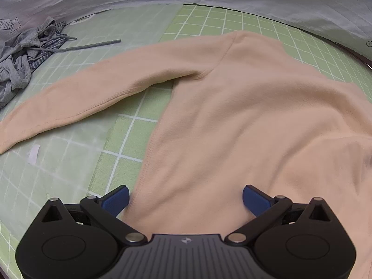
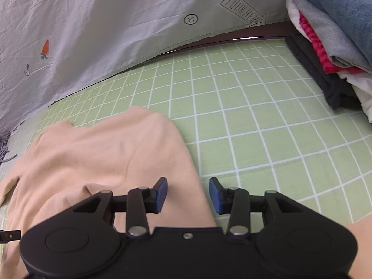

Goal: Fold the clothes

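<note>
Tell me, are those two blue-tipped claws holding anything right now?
Nothing is held. The left gripper stands open over the peach fleece sweater; the right gripper straddles its edge, pads not pressing.

The sweater is a plain peach-beige, with stitching in the same tone. It lies on a light green mat ruled with a white grid. Behind the mat hangs a pale grey sheet printed with an orange carrot with green leaves, small circled marks and outlined lettering in an arrow. The crumpled pile of clothes is heather grey with a blue-and-white check piece in it. The folded stack shows teal blue, grey, red-and-pink stripes, white and black layers. Both grippers are black with blue pads.
</note>
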